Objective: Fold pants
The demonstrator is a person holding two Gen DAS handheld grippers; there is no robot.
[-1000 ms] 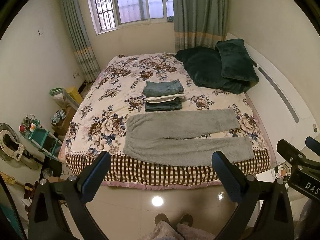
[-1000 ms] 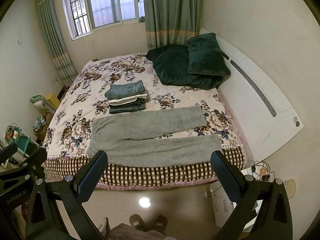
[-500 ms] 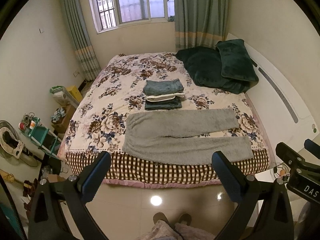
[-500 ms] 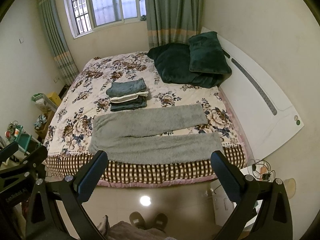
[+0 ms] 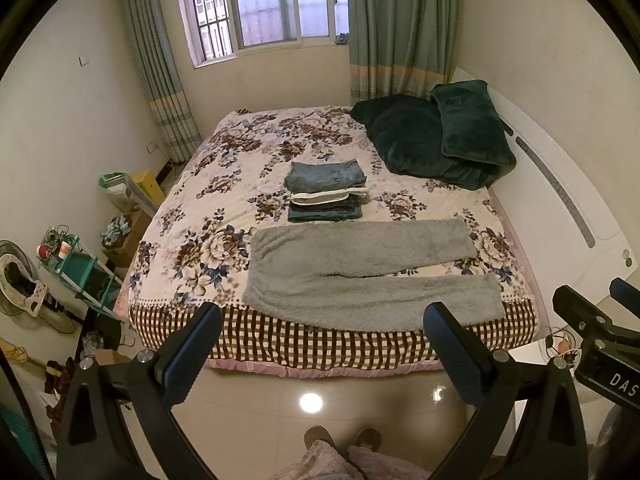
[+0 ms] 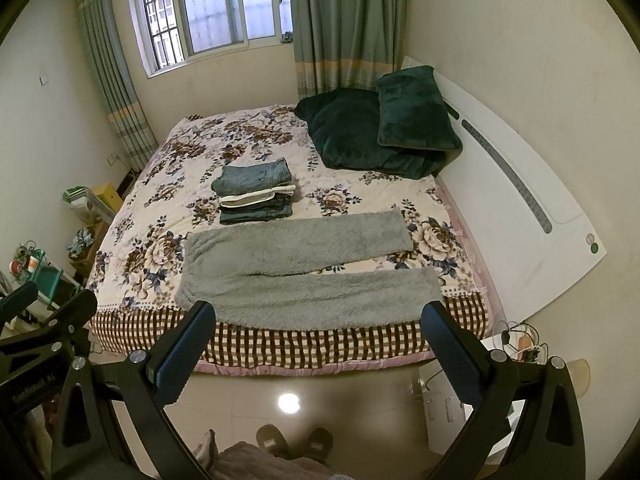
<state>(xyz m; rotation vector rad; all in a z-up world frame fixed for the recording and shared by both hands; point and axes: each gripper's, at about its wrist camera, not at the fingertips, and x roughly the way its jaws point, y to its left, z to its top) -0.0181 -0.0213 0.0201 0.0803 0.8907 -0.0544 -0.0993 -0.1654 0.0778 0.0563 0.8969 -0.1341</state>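
While both grippers hang spread wide and empty, fuzzy grey pants point(image 5: 360, 276) lie flat, legs parted.

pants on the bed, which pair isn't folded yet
The fuzzy grey pants, spread flat with both legs apart along the bed's near edge; the others sit folded in a stack behind them.

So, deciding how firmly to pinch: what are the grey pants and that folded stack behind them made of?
The spread grey fuzzy pants look like thick fleece: matte, shaggy nap. The folded blue and cream stack looks like denim, blue and faded, with one smoother cream layer of uncertain cloth.
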